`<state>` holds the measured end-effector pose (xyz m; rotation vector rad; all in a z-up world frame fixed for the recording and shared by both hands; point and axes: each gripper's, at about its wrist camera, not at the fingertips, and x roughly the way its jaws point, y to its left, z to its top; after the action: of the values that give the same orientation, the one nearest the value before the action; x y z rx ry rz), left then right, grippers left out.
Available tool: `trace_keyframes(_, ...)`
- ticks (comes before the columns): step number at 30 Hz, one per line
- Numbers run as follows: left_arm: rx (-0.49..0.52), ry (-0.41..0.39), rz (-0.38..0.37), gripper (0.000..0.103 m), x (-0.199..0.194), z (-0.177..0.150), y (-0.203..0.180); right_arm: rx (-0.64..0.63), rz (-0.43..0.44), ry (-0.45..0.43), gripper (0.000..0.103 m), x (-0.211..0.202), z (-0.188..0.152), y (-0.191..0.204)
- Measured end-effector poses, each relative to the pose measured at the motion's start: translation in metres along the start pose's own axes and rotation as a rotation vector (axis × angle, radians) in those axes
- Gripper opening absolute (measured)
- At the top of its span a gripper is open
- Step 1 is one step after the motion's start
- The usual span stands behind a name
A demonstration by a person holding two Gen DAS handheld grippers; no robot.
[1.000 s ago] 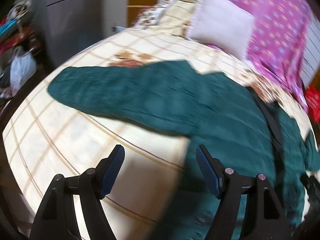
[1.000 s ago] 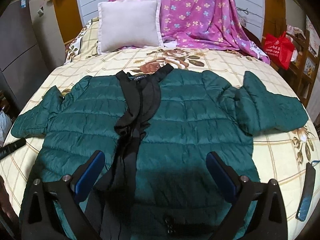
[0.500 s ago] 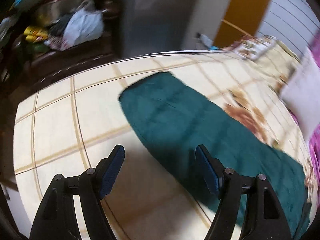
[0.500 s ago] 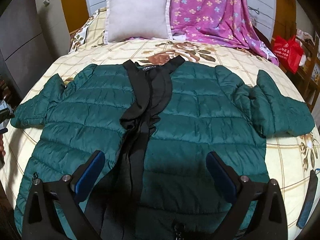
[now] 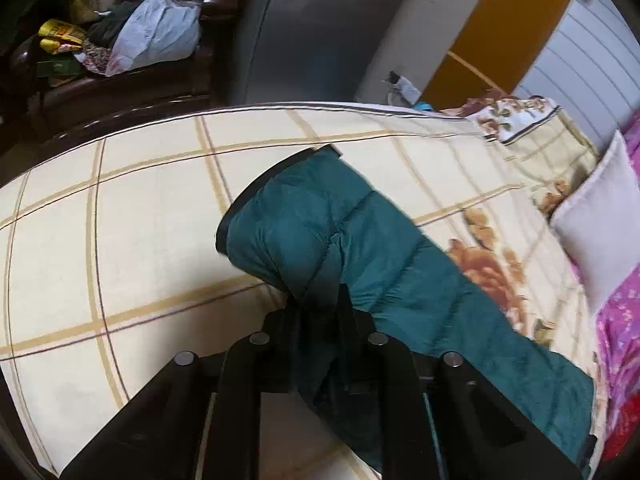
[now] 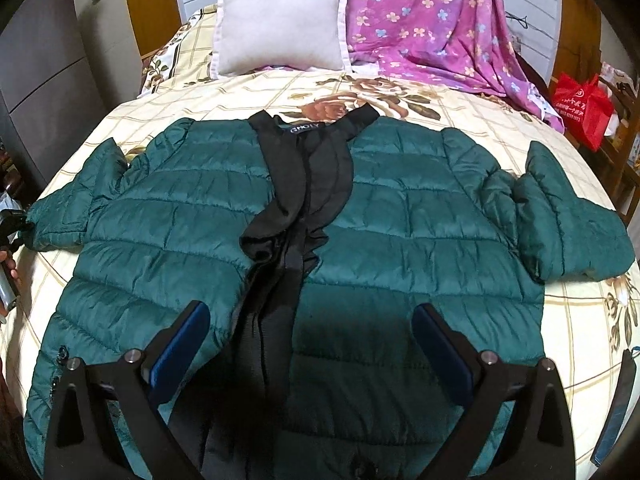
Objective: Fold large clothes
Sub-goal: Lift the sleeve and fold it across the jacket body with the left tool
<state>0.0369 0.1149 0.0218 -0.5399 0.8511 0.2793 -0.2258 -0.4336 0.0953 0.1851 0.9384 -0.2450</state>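
A dark green quilted jacket (image 6: 400,216) with black lining lies face up and spread on the bed, collar toward the pillow. Its left sleeve (image 5: 320,220) reaches toward the bed's left edge. My left gripper (image 5: 320,304) is shut on the near edge of that sleeve, close to the cuff; it also shows at the far left of the right wrist view (image 6: 16,220). My right gripper (image 6: 308,340) is open and empty, hovering over the jacket's lower front. The jacket's right sleeve (image 6: 560,216) lies bent on the right side.
The bed has a cream checked cover (image 5: 120,220) with rose prints. A grey-white pillow (image 6: 280,20) and a pink flowered blanket (image 6: 440,20) lie at the head. A chair piled with bags (image 5: 132,36) stands left of the bed. A red bag (image 6: 580,108) sits right.
My left gripper has swung left to the sleeve end and closed on it. My right gripper has moved a little forward over the jacket and stays open.
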Motion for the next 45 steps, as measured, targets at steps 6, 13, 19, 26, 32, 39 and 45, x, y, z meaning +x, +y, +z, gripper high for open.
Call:
trace_keyframes(6,0.153,-0.076,-0.164,0.0,-0.069,-0.014,-0.052,0.0,-0.005,-0.012,0.102,-0.007,0.002,-0.005)
trace_keyframes(13,0.339,-0.087,-0.427,0.0,-0.16,-0.059,-0.137,0.025,-0.017,-0.039,0.102,-0.025,0.003,-0.023)
trace_keyframes(19,0.529,-0.016,-0.537,0.0,-0.192,-0.135,-0.213,0.066,-0.036,-0.051,0.103,-0.038,0.001,-0.048)
trace_keyframes(26,0.692,0.07,-0.595,0.0,-0.205,-0.224,-0.273,0.11,-0.045,-0.053,0.102,-0.045,-0.006,-0.079)
trace_keyframes(32,0.79,0.162,-0.613,0.0,-0.196,-0.284,-0.299,0.155,-0.046,-0.061,0.102,-0.048,-0.011,-0.103)
trace_keyframes(39,0.833,0.275,-0.659,0.0,-0.177,-0.335,-0.313,0.217,-0.027,-0.043,0.102,-0.041,-0.017,-0.128)
trace_keyframes(45,0.82,0.354,-0.755,0.024,-0.18,-0.332,-0.314,0.28,0.014,-0.037,0.102,-0.038,-0.018,-0.14)
